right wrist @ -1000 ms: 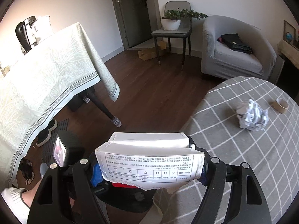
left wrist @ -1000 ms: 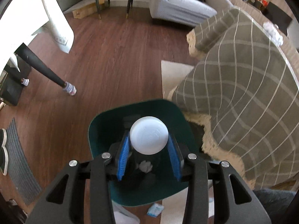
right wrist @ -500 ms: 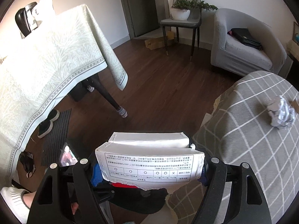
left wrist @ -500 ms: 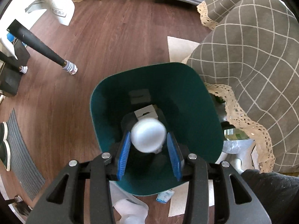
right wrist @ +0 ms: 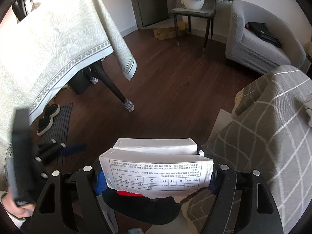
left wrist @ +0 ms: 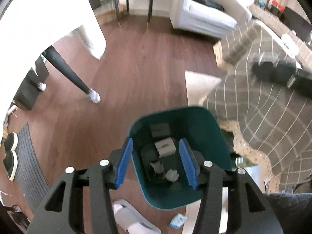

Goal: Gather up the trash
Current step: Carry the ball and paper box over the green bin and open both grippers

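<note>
In the left wrist view a teal trash bin [left wrist: 202, 120] stands on the wooden floor beside the grey checked table. Small boxes and crumpled scraps [left wrist: 165, 148] lie inside it. My left gripper [left wrist: 158, 161] is open and empty, held just above the bin's mouth. In the right wrist view my right gripper [right wrist: 156, 177] is shut on a torn white cardboard box [right wrist: 156, 165] with a printed table on its flap, held above the floor. The left gripper [right wrist: 48, 150] shows blurred at the left of that view.
A table with a pale cloth [right wrist: 48, 44] and dark leg [right wrist: 115, 89] stands to the left. The checked table [right wrist: 273, 136] is on the right. A slipper [left wrist: 132, 220], a blue wrapper [left wrist: 178, 221], shoes [right wrist: 46, 120], a mat, an armchair [right wrist: 259, 44] and a chair [right wrist: 195, 13] surround.
My left gripper has opened; the white round-capped object it held is no longer between the fingers. It has lifted back from the bin. The right gripper has swung left with the box.
</note>
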### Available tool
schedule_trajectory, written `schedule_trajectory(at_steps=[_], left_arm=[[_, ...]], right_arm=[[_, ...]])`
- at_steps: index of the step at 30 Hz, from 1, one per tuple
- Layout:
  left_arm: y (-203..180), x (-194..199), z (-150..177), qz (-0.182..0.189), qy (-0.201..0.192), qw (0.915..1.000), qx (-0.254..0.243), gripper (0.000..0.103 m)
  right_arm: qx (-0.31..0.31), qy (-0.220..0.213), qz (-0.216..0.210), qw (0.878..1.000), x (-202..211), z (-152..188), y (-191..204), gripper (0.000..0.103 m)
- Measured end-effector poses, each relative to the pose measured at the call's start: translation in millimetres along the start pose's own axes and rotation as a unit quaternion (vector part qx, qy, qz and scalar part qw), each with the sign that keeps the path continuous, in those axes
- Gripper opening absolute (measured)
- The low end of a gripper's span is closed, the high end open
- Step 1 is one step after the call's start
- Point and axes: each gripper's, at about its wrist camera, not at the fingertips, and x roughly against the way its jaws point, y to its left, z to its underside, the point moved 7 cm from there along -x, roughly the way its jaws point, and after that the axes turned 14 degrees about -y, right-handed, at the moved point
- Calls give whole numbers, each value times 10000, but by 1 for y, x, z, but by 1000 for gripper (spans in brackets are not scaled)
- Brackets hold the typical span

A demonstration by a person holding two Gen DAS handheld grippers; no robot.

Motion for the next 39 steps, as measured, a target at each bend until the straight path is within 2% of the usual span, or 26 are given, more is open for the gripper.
schedule_trajectory(at_steps=[4, 9, 14, 23, 29, 34, 39], left_arm=[[11, 25, -28, -259, -577, 9980, 26, 48], [18, 55, -60, -248, -1070, 9934, 321, 40], [12, 77, -80, -251, -1392, 9895, 282, 31], [-14, 106, -103, 38, -1726, 9846, 275, 21], [-19, 114, -115, 108, -1874, 9817, 332, 20], [-20, 114, -120, 131, -1881, 9811, 434, 20], [-26, 113, -125, 166, -1874, 9811, 444, 20]], right_arm=[[57, 154, 7, 9999, -10, 10, 5, 76], [46, 363, -40, 9993, -24, 24, 10, 76], [149, 639, -100, 9978, -40, 45, 19, 76], [222, 1216, -99, 9923, -68, 96, 24, 77], [295, 1515, 26, 9880, -80, 127, 20, 79], [406, 1609, 9, 9861, -80, 134, 21, 87], [360, 1410, -80, 9893, -68, 121, 21, 87]])
